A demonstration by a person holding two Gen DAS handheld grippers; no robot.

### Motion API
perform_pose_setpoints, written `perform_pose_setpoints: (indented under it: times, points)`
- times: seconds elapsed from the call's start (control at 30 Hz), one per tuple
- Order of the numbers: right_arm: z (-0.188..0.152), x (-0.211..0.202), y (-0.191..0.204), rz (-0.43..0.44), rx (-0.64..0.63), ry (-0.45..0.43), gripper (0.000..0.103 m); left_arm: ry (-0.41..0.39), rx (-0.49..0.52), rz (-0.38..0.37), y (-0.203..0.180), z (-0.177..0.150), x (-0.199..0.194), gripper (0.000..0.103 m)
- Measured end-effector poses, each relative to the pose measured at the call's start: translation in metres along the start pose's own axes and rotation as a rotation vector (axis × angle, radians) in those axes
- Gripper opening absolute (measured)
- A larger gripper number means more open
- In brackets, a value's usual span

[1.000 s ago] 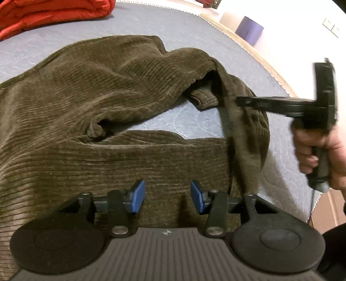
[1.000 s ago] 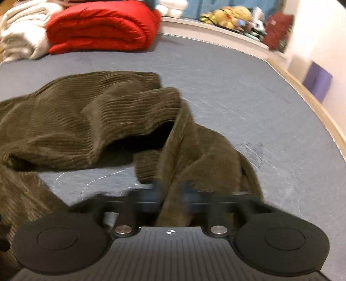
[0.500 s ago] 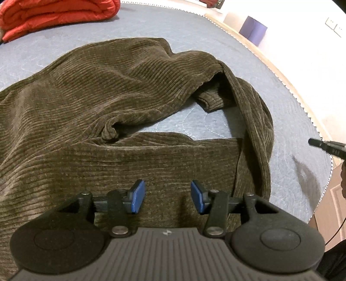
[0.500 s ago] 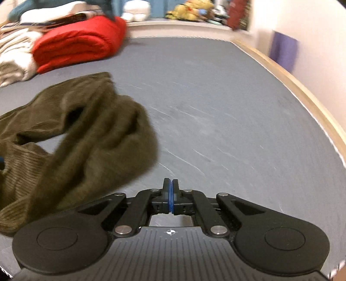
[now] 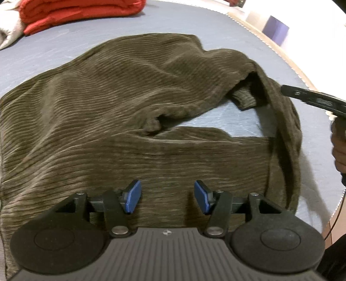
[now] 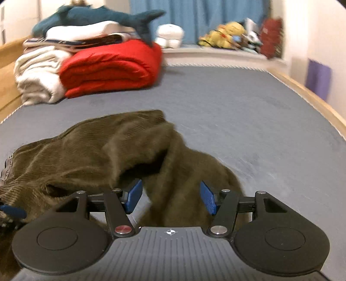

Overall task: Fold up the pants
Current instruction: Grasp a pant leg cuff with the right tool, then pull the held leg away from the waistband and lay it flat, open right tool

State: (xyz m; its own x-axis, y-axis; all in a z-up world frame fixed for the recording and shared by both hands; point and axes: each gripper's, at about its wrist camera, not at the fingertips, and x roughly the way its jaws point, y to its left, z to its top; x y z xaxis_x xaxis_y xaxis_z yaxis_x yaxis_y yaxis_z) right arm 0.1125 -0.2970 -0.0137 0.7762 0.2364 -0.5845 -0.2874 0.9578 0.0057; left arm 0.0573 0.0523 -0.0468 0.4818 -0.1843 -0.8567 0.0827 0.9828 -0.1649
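Your left tool point(image 5: 167, 196) and right tool point(image 6: 170, 196) both gape over the pants point(image 5: 129, 103), lying crosswise on the bed point(image 6: 248, 121), legs doubled back

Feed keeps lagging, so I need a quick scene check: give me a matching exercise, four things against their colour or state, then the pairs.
Things:
1. pants
2. blanket
3. left gripper
4. plush shark

Colour or state:
A. red, folded, at the far end of the bed
B. jaws open, over the cloth
C. olive corduroy, rumpled, one leg looped over
D. teal, on top of a stack of bedding

Pairs: 1-C, 2-A, 3-B, 4-D
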Motion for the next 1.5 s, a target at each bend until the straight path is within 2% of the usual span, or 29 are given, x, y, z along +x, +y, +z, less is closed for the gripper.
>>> perform_pose_setpoints:
  times: [0.13,0.2,0.23,0.27,0.3,0.43,0.63,0.73,0.83,0.9,0.97,1.03,1.1,1.23,1.33,1.43,1.5]
  points:
    - [0.008,0.045,0.024,-0.04,-0.059,0.056,0.064,-0.009,-0.027,0.017,0.014,0.001,-0.007,0.061]
    - [0.01,0.063,0.028,-0.093,-0.093,0.096,0.057,-0.013,-0.035,0.025,0.019,0.002,-0.01,0.062]
    - [0.009,0.07,0.029,-0.121,-0.102,0.109,0.05,-0.014,-0.037,0.026,0.019,0.002,-0.01,0.062]
    - [0.008,0.074,0.027,-0.142,-0.103,0.119,0.025,-0.014,-0.036,0.025,0.02,0.002,-0.011,0.062]
    - [0.008,0.076,0.023,-0.15,-0.096,0.128,0.008,-0.014,-0.033,0.024,0.019,0.002,-0.011,0.062]
    - [0.011,0.054,-0.007,-0.143,-0.014,0.089,0.007,-0.02,-0.014,0.012,0.013,0.0,-0.013,0.062]
    - [-0.006,-0.016,-0.052,-0.136,-0.044,0.07,0.007,-0.03,0.012,-0.008,0.002,-0.004,-0.013,0.062]
    - [-0.034,-0.045,-0.076,-0.123,-0.103,0.147,0.007,-0.029,0.028,-0.015,-0.004,-0.006,-0.014,0.062]
    - [-0.07,-0.061,-0.103,-0.096,-0.147,0.288,0.006,-0.028,0.041,-0.021,-0.009,-0.007,-0.014,0.062]
    - [-0.091,-0.069,-0.113,-0.061,-0.168,0.355,0.008,-0.029,0.044,-0.023,-0.011,-0.006,-0.014,0.062]
    - [-0.097,-0.079,-0.122,-0.033,-0.146,0.347,0.011,-0.03,0.041,-0.025,-0.013,-0.005,-0.015,0.063]
    - [-0.088,-0.092,-0.125,-0.002,-0.114,0.275,0.021,-0.031,0.04,-0.023,-0.014,-0.005,-0.014,0.064]
    - [-0.071,-0.104,-0.123,0.021,-0.091,0.176,0.039,-0.027,0.042,-0.018,-0.013,-0.005,-0.012,0.064]
    - [-0.044,-0.105,-0.104,0.058,-0.11,0.023,0.05,-0.015,0.035,0.003,-0.006,-0.005,-0.007,0.065]
    - [-0.037,-0.088,-0.08,0.107,-0.182,-0.018,0.053,-0.007,0.022,0.02,0.002,-0.005,-0.004,0.065]
    - [-0.031,-0.067,-0.05,0.116,-0.279,-0.052,0.06,-0.004,0.014,0.031,0.009,-0.004,-0.002,0.065]
    - [-0.036,-0.053,-0.029,0.142,-0.342,-0.037,0.065,-0.001,0.008,0.038,0.013,-0.002,-0.001,0.066]
